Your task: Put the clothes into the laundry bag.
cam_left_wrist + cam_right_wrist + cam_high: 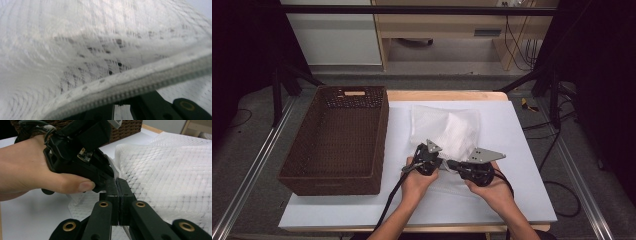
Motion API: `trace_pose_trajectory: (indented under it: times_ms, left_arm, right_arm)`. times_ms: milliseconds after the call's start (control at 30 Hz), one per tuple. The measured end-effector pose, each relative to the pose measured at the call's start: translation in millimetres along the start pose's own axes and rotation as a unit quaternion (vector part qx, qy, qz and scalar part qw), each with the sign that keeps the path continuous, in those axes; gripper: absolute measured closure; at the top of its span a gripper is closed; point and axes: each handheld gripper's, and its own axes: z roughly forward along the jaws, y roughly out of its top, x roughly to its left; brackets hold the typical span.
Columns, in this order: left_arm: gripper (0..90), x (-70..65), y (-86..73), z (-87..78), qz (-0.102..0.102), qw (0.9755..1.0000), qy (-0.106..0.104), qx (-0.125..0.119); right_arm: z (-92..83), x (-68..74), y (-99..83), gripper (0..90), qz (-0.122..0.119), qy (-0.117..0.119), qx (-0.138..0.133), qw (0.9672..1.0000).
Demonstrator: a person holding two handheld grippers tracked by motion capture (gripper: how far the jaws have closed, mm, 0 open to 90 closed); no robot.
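Where the white mesh bag point(447, 131) lies on the pale table sheet point(522, 200), just right of the brown wicker basket point(337, 142), I have both tools at its near edge. My right gripper point(118, 183) has its jaws pressed together on a thin fold of the mesh, just beside the left one's nose. From my left gripper point(428, 159), I see the bag's zipper band point(140, 86) running across right above the jaws; they read as closed, and the band seems pinched there, though the actual contact is hidden. The bag bulges away from both tools toward the far side of the table, clear of the basket wall.
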Motion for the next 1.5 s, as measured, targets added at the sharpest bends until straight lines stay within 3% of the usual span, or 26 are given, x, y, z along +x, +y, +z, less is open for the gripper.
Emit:
trace_pose_trajectory:
  times_ms: [367,1133,1500]
  left_arm:
    - [90.0,3.2,-0.3,8.7,0.0,1.0,0.006,0.002]
    - [90.0,5.1,3.7,22.7,-0.024,0.9986,0.022,-0.041]
    - [90.0,1.7,-2.4,17.0,-0.011,0.9993,0.025,-0.025]
  right_arm:
    - [-0.5,-1.7,-1.4,89.8,0.004,-0.002,0.001,1.0]
    - [1.0,-2.6,-4.0,89.8,0.006,0.0,0.008,0.9999]
    - [-1.2,-2.7,-5.0,89.8,0.006,-0.002,0.007,1.0]
